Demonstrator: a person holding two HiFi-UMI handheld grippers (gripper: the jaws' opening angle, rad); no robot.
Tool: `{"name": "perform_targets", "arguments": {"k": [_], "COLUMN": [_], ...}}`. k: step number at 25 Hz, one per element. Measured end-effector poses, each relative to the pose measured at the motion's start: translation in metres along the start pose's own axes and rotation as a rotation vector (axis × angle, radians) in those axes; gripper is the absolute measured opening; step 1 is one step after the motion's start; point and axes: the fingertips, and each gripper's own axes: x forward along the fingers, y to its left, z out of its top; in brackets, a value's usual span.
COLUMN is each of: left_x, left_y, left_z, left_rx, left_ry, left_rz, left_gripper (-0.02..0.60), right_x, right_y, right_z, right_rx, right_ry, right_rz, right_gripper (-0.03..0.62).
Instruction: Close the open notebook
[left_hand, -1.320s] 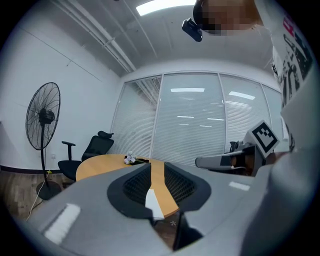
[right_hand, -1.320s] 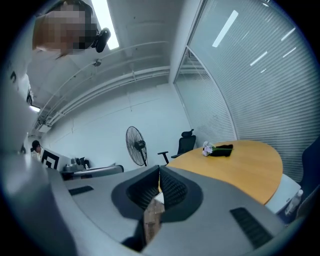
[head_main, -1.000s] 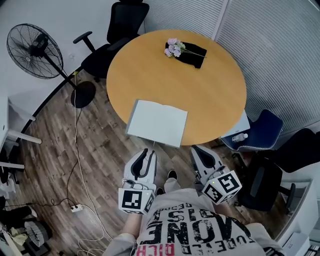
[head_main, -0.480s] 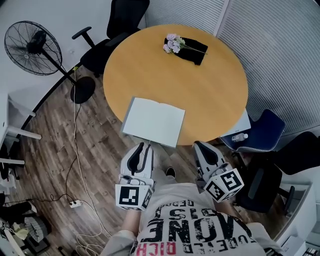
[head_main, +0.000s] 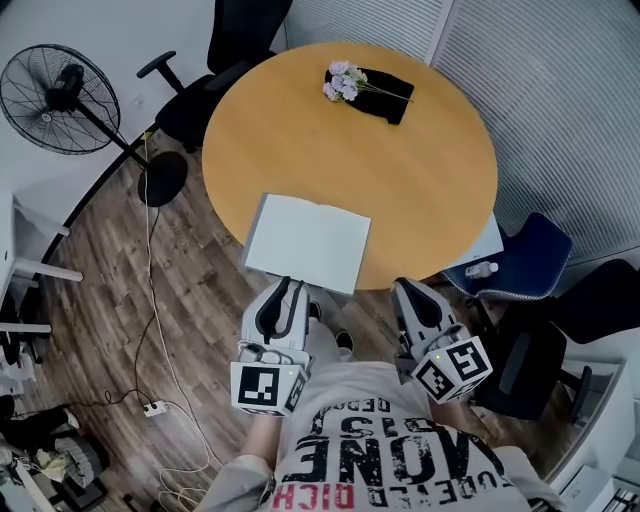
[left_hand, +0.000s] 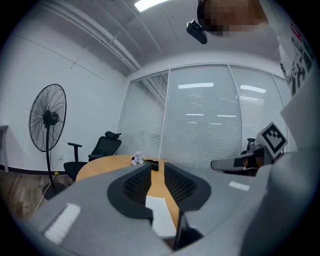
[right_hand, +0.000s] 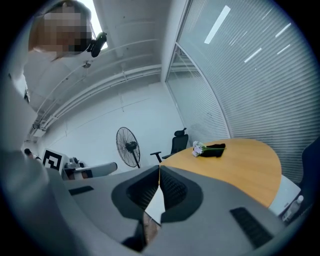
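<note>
Open notebook lying flat on the round worktop, at the near edge, both white pages facing up. The left claw is held off the worktop's edge, with the notebook's near margin just ahead of its tips. In the left gripper view its jaws stand narrowly apart with nothing gripped, and only the white page shows through the gap beyond them. The right claw hangs beside the left one. The notebook is ahead of it and to its left, and apart from it. In the right gripper view its jaw tips meet and hold nothing.

A sprig of flowers on a black cloth lies well beyond both claws on the far side of the worktop and plays no part.

Progress, as judged: nothing of the task is done. Neither cover is lifted and neither claw touches the paper. What is left is the whole closing: reach a page edge, raise one half, fold it over the spine onto the other half, and let go.
</note>
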Motion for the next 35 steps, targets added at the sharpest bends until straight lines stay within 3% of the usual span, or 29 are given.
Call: {"name": "perform_targets", "arguments": {"k": [15, 24, 35], "left_x": [0.060, 0.084, 0.088], "left_y": [0.069, 0.123, 0.143], "left_z": [0.011, 0.014, 0.007], "left_rx": [-0.014, -0.007, -0.021], "left_ry": [0.042, 0.044, 0.065], "left_rz": [-0.147, -0.165, -0.170], "left_gripper": [0.091, 0.091, 0.091], "right_x": [0.093, 0.143, 0.153], "right_y": [0.011, 0.020, 0.016], "right_z": [0.011, 0.015, 0.013], "right_rx": [-0.019, -0.015, 0.002], "right_ry": [0.049, 0.020, 0.015], "right_rz": [-0.061, -0.102, -0.147], "right_gripper": [0.012, 0.012, 0.012]}}
